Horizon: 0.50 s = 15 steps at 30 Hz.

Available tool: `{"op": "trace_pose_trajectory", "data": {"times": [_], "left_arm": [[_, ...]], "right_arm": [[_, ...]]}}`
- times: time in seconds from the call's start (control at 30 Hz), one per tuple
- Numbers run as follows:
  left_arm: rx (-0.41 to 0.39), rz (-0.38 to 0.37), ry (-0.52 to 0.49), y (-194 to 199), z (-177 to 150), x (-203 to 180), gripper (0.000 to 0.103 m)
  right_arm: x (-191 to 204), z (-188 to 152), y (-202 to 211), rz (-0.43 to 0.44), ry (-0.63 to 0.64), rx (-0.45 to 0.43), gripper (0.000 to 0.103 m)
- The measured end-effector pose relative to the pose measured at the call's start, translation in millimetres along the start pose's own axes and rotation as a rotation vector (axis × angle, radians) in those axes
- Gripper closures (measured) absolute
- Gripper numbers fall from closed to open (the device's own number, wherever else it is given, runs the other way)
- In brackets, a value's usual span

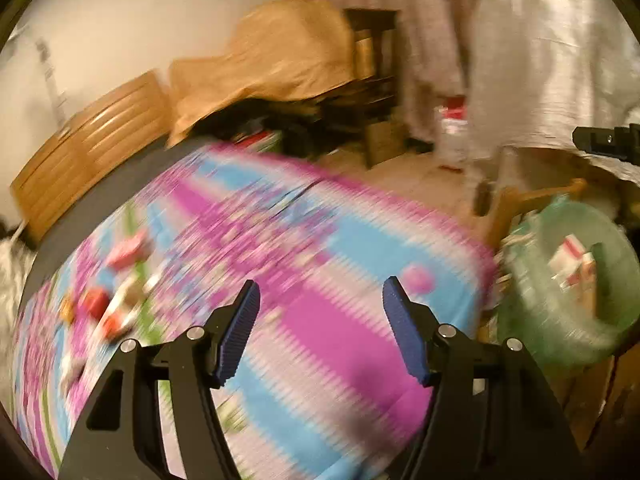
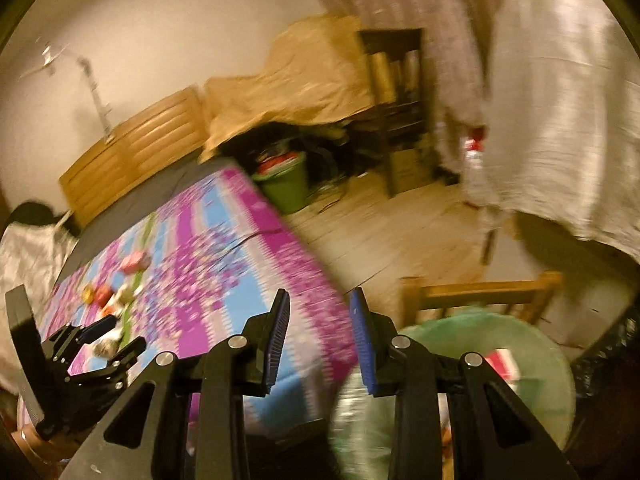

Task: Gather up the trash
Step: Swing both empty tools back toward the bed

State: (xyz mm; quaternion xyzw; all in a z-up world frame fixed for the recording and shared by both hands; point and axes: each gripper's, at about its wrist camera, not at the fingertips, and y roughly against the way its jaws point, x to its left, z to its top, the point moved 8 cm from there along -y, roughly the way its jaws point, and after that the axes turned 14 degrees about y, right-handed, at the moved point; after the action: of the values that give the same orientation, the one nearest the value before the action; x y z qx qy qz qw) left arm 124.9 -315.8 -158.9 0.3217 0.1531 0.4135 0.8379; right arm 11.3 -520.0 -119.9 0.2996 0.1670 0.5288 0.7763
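Observation:
Both views are motion-blurred. My left gripper [image 1: 320, 296] is open and empty above the purple and blue flowered bed cover [image 1: 280, 248]. Several small pieces of trash [image 1: 108, 304], red, white and orange, lie on the cover to its left. A translucent green trash bag [image 1: 568, 280] with red and white packaging inside hangs open past the bed's right edge. My right gripper [image 2: 320, 312] is open and empty above the bed's edge, with the green bag [image 2: 500, 344] just to its right. The left gripper [image 2: 92, 340] shows at the left of the right wrist view near the trash [image 2: 108, 296].
A wooden headboard [image 1: 88, 140] stands at the far end of the bed. A brown cloth [image 1: 276, 52] covers furniture beyond. A green bucket [image 2: 286, 188] stands on the floor beside the bed. A wooden chair [image 2: 480, 292] holds the bag. White fabric [image 1: 552, 60] hangs at right.

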Motion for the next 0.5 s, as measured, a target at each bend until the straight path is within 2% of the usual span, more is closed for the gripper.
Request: {"op": "trace_pose_trajectory", "data": {"times": [0.13, 0.3, 0.5], "left_arm": [[0.052, 0.094, 0.141, 9, -30, 81, 0.042], [0.104, 0.204, 0.294, 18, -71, 163, 0.042], [0.118, 0.285, 0.429, 24, -100, 237, 0.042]], "right_arm": [[72, 8, -35, 0.102, 0.093, 0.043, 0.07], [176, 11, -74, 0.226, 0.242, 0.101, 0.069], [258, -4, -109, 0.324, 0.345, 0.176, 0.067]]}}
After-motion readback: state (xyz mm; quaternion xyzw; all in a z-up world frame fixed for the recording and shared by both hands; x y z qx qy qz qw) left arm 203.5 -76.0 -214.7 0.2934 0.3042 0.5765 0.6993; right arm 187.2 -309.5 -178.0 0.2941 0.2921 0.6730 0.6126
